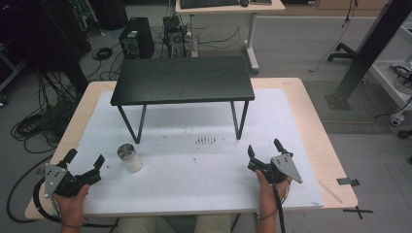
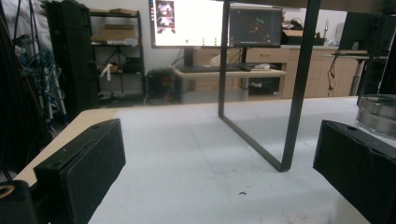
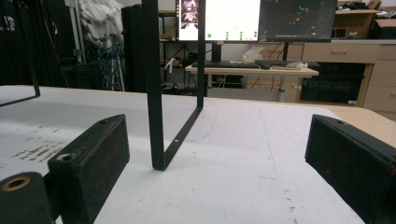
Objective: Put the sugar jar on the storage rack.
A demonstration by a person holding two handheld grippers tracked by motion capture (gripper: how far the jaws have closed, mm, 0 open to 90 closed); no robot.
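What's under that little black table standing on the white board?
Under the black table only bare white board shows between its thin legs. The strip beneath the tabletop's far part is covered. The metal-lidded jar stands in front, apart.

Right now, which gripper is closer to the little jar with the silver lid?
The left gripper. It sits just left of the jar with open jaws, not touching it. The right gripper is far off on the jar's other side.

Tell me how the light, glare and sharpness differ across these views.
High view: dim, even light, soft detail, the small black table shadowing the white mat. Left gripper view: monitor blown out, jar slightly blurred. Right gripper view: screen glaring, near jaws soft.
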